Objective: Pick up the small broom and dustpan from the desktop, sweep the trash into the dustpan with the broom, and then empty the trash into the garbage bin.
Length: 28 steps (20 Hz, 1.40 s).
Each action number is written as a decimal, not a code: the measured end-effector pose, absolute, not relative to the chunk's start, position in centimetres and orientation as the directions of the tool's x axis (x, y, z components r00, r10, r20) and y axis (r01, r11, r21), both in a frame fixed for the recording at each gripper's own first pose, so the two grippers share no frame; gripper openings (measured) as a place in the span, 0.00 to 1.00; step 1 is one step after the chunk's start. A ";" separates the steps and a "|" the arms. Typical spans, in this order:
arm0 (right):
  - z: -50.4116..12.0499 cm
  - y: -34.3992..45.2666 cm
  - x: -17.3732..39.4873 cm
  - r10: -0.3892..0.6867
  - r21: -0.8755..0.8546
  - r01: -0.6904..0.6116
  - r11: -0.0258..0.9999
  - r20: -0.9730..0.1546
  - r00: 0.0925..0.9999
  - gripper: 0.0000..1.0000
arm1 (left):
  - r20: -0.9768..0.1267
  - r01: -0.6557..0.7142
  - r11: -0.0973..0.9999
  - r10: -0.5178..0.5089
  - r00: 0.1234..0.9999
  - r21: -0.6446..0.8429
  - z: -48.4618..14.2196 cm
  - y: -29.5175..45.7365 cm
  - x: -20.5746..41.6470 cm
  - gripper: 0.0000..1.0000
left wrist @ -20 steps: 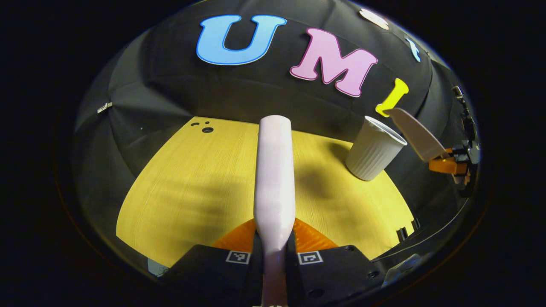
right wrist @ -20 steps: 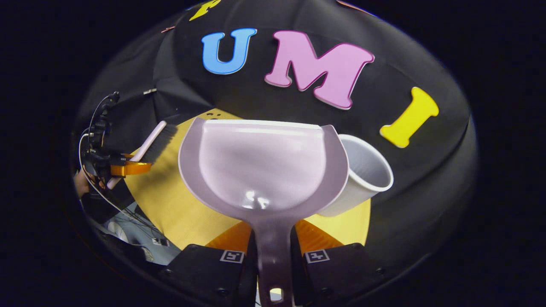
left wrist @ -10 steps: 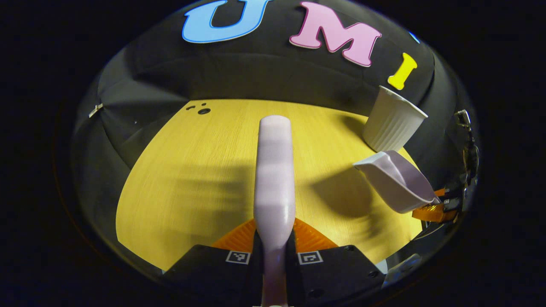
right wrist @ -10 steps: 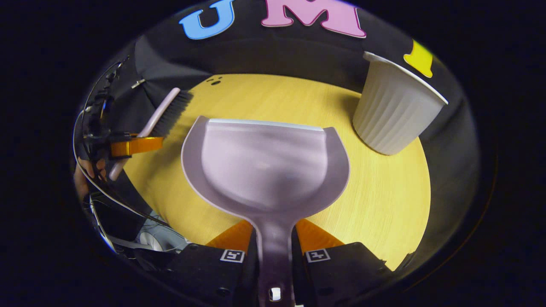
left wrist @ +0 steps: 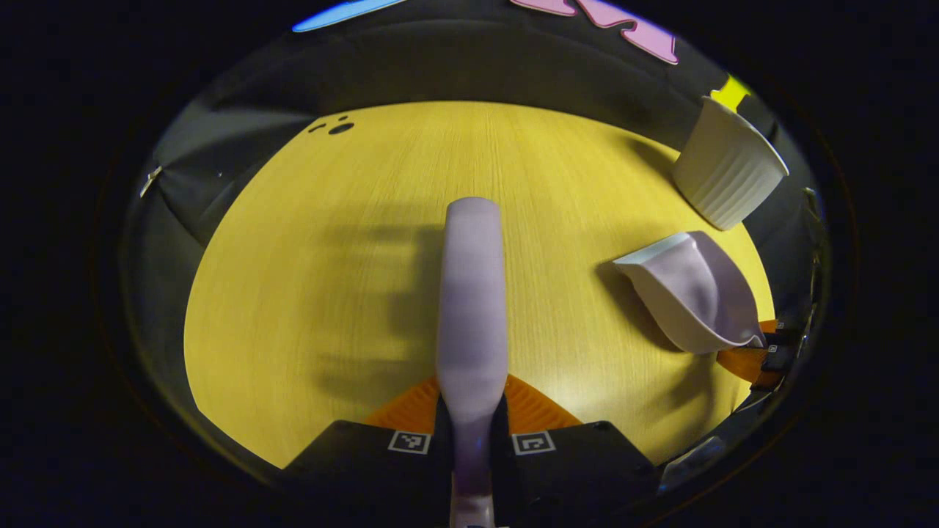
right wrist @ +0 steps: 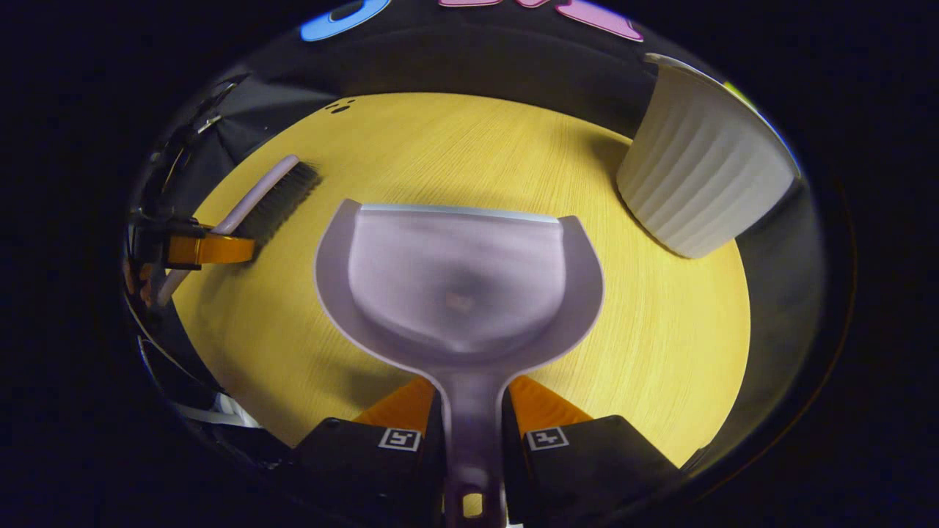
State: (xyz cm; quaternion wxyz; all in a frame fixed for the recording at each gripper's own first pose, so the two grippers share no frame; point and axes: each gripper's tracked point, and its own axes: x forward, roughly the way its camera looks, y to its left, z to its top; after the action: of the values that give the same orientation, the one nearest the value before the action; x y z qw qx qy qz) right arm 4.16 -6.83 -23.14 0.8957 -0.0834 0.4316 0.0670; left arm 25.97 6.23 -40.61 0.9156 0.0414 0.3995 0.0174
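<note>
Your right claw (right wrist: 473,440) grips the dustpan (right wrist: 458,282), pan looking empty, mouth facing forward over the table (right wrist: 660,352) near the ribbed bin (right wrist: 697,176). Your left claw (left wrist: 473,433) clamps the broom (left wrist: 473,293), pointing straight ahead.

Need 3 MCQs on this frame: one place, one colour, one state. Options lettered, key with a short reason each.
1. Where does the ribbed bin stand?
A. at the desk's far right edge
B. at the near left corner
C. inside the dustpan

2. What colour are the broom's bristles?
A. white
B. dark, near black
C. yellow

3. What is the state of the dustpan?
A. lying flat on the desk, untouched
B. tipped upside down over the bin
C. held by its handle in the right gripper, open side facing the camera

Key: 1 A, the right gripper view shows the bin at the far right by the cloth wall. 2 B, dark bristles hang from the pale handle held by the left gripper. 3 C, both fingers clamp the handle and the scoop's hollow faces the camera.
</note>
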 end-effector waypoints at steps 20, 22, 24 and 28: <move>-13.6 -5.2 2.9 0.068 0.005 -0.078 0.997 -0.553 0.830 0.98 | -0.423 0.035 0.974 0.065 0.904 0.224 -29.5 3.3 22.0 0.98; -11.1 -5.1 1.7 0.069 0.010 -0.073 0.997 -0.474 0.878 0.98 | -0.300 0.035 0.977 0.030 0.953 0.208 -25.6 2.0 19.5 0.98; -8.6 -4.7 0.7 0.072 0.007 -0.075 0.997 -0.373 0.925 0.98 | -0.161 -0.001 0.972 0.040 0.986 0.236 -22.3 1.2 15.8 0.98; -4.1 -3.1 -0.9 0.087 -0.020 -0.093 0.995 -0.196 0.977 0.98 | 0.009 -0.005 0.980 0.004 1.000 0.199 -19.5 -1.4 7.9 0.98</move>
State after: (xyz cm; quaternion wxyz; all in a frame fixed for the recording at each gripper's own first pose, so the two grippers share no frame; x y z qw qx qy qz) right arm -0.89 -3.07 -4.11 0.9941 -0.0144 0.0979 0.0453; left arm 7.89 -1.42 -19.48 0.9950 0.1002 -0.0041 0.0023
